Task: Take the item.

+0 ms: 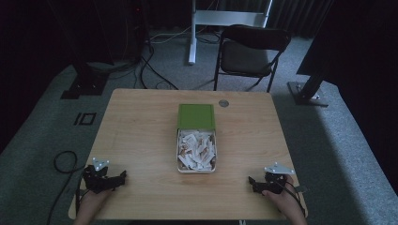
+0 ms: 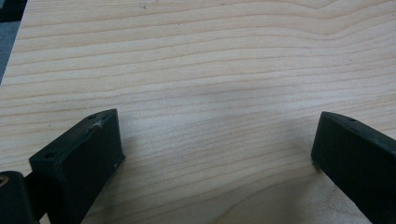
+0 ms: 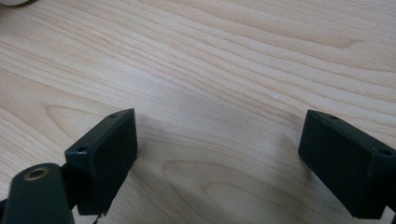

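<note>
While we look along the left gripper (image 2: 215, 154) in its own view, we see its two black jaws spread wide with only bare wood grain of the table (image 2: 210, 60) between them, nothing held. We find the right gripper (image 3: 217, 154) the same in its view: jaws far apart, empty, low over the pale wood. From the high view, the left gripper (image 1: 105, 178) sits near the table's near left corner with its jaws pointing inward toward the middle, a hand (image 1: 91, 204) gripping it from behind and a cable trailing off to the floor; the right gripper (image 1: 267, 183) lies near the near right corner, also pointing inward, with the other hand (image 1: 284, 204) behind it. Each carries a grey three-cornered plate on top. Between them and further up the table stands a white box (image 1: 196, 166), filled with what seem to be small white paper packets, though the dim picture leaves us unsure. Its green lid (image 1: 196, 116) lies at the box's far end, touching it. We can read no writing or brand on any of it. A small round disc (image 1: 223, 103) sits near the far edge, and a black folding chair (image 1: 251, 51) stands beyond the table.
</note>
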Demonstrator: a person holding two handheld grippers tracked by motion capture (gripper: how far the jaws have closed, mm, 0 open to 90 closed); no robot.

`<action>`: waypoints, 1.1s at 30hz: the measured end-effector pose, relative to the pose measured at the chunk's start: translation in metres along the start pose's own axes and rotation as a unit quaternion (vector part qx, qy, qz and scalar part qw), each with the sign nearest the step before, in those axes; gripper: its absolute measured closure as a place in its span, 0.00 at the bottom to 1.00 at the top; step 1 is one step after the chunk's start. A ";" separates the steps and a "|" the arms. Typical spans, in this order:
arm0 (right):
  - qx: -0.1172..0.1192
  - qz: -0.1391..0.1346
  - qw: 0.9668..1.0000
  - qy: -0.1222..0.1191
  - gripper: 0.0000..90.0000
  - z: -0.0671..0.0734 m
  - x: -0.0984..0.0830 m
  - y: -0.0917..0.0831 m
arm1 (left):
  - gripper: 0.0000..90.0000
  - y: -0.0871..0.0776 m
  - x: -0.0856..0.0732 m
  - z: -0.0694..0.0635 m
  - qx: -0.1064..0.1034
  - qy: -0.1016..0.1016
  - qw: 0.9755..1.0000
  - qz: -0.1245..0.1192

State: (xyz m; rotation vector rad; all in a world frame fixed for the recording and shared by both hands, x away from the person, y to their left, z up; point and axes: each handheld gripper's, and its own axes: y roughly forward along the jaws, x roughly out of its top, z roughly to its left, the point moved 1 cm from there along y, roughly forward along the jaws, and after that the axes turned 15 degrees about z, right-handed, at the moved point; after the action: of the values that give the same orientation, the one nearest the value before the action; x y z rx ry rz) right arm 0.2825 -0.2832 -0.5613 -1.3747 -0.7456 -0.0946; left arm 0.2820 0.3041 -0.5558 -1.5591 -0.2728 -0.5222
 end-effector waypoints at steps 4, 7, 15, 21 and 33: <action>0.000 0.000 1.000 0.000 0.13 0.000 0.000 0.000 | 0.03 0.000 0.000 0.000 0.000 0.000 1.000 0.000; 0.000 0.000 1.000 0.000 0.13 0.000 0.000 0.000 | 0.03 0.000 0.000 0.000 0.000 0.000 1.000 0.000; 0.000 0.001 1.000 0.000 0.13 0.000 0.000 0.000 | 0.03 0.000 0.000 0.000 0.000 0.000 1.000 0.000; 0.000 0.001 1.000 0.000 0.13 0.000 0.000 0.000 | 0.03 0.000 0.000 0.000 0.000 0.000 1.000 0.000; 0.005 0.005 1.000 -0.007 0.15 0.002 0.000 -0.002 | 0.03 0.000 0.000 0.000 0.000 0.000 1.000 0.000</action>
State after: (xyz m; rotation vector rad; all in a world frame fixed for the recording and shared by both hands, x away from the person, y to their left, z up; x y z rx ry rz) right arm 0.2808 -0.2817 -0.5598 -1.3701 -0.7502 -0.0718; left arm 0.2821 0.3041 -0.5558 -1.5593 -0.2735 -0.5223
